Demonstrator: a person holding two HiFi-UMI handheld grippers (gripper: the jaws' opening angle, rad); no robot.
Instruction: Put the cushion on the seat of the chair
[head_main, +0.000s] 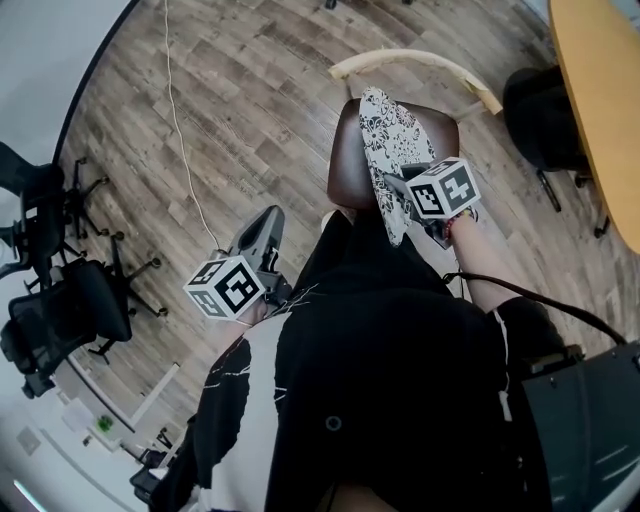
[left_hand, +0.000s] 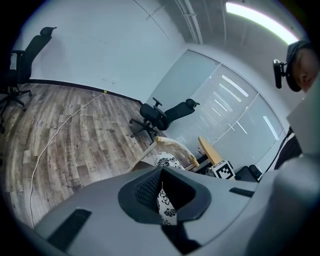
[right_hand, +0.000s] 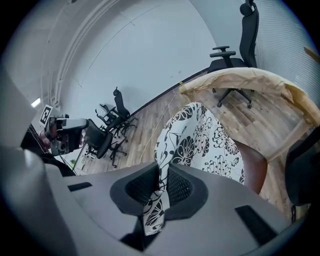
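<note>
Black-and-white floral fabric covers the cushion (head_main: 392, 150), which stands on edge over the brown seat (head_main: 345, 160) of the chair, its long axis running from 12 to 6 o'clock in the head view. Contact between cushion and seat cannot be confirmed. The right gripper (right_hand: 162, 182) is clamped on the cushion's near edge; the right gripper view shows both pads pressed against the fabric, with a strip of it hanging below the jaws. The left gripper (left_hand: 170, 192) sits at 8 o'clock from the seat, well apart from the cushion. Its jaws stand apart with nothing between them; the floral fabric appears only in the distance through the gap. The pale wooden back rail (head_main: 420, 62) curves round the seat at 12 o'clock. A thin white cable (head_main: 185, 130) runs across the wood-plank floor (head_main: 250, 90) at 10 o'clock. Black office chairs (head_main: 60, 310) stand at 9 o'clock, and an orange-topped table (head_main: 600, 100) occupies 2 o'clock.
</note>
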